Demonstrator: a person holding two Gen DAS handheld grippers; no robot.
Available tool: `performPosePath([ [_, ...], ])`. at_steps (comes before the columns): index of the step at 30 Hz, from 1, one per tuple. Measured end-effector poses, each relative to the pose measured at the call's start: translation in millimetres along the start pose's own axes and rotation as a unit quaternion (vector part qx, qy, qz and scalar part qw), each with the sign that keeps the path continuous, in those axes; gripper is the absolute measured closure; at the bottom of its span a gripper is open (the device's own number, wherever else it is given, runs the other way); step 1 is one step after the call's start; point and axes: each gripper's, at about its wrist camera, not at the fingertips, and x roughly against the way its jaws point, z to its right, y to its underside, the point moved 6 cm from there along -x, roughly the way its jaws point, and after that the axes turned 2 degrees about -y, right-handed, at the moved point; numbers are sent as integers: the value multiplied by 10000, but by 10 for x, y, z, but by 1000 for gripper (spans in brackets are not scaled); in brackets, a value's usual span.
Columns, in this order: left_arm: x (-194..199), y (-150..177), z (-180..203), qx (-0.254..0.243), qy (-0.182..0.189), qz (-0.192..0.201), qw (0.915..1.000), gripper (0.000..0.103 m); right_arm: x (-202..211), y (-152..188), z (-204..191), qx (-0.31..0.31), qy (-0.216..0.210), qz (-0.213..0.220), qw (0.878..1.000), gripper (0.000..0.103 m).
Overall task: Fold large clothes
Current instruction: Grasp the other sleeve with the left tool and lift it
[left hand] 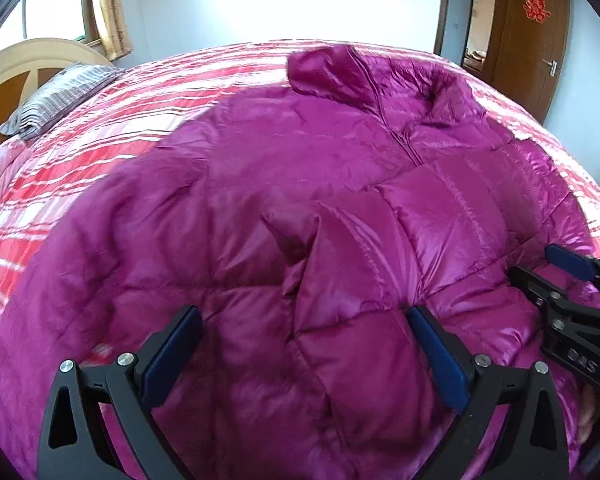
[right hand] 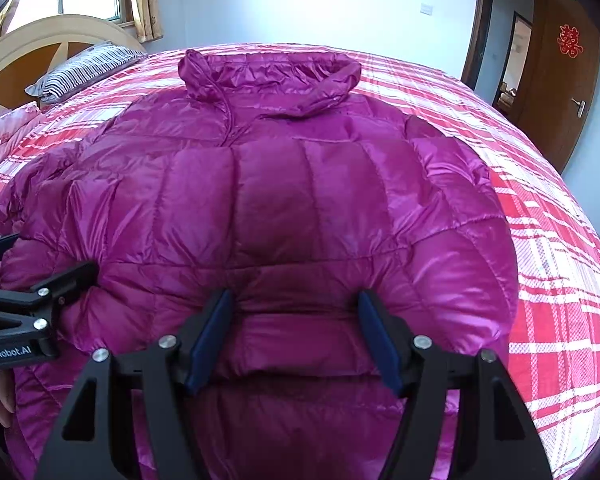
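A magenta quilted down jacket (left hand: 300,184) lies front up on the bed, collar far from me, zipper shut; it also fills the right wrist view (right hand: 280,200). A sleeve (left hand: 352,264) is folded across its front. My left gripper (left hand: 304,340) is open, its jaws wide apart low over the jacket's near part. My right gripper (right hand: 294,328) is open, its blue pads (right hand: 210,336) either side of a puffed ridge near the hem. Each gripper shows in the other's view: the right one (left hand: 572,292), the left one (right hand: 28,280).
The bed has a red and white plaid cover (right hand: 560,280). A striped pillow (left hand: 56,100) and a wooden headboard (right hand: 52,40) are far left. A brown door (right hand: 560,80) stands open at the right, a curtained window (left hand: 112,8) at the far left.
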Motion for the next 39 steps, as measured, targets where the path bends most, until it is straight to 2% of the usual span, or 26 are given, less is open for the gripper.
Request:
performPosePath([
  [5,725,249,-496,123,-237,422,9988,1,8,0,17,-62,-67,33,10000,34],
  [9,1119,683,-1340,496,-869,520,9936,1,15,2,15,-53,-54,54,10000,34],
  [12,1297,1041,-2007,997,-1427,416,9839,1,21,4,13,-50,-50,72,9999,34],
  [14,1391,1211,-2331,1391,-1492,427,9780,1,23,5,16,-44,-50,82,9999,34],
  [16,1442,1311,-2514,1753,-1357,450,9741,10,23,4,16,-47,-55,89,9999,34],
  [18,1417,1347,-2585,2094,-981,408,9720,25,27,5,21,-45,-58,99,9999,34],
  [21,1256,1358,-2546,2347,-648,205,9697,30,35,8,26,-42,-49,116,9999,34],
  [23,1108,1375,-2511,2309,-790,15,9698,32,40,9,29,-46,-42,128,9999,33],
  [25,1058,1377,-2491,2212,-1047,20,9696,46,46,13,34,-60,-48,138,9999,33],
  [27,1096,1340,-2491,2007,-1170,143,9725,78,50,13,38,-71,-51,149,9999,33],
  [29,1167,1259,-2533,1987,-1115,245,9734,90,52,14,41,-81,-60,155,9998,33],
  [34,1460,905,-2696,1638,-1621,749,9702,91,53,12,47,-96,-83,165,9998,33],
  [39,1671,424,-2738,1316,-1934,1243,9643,92,53,6,50,-113,-105,174,9997,32],
])
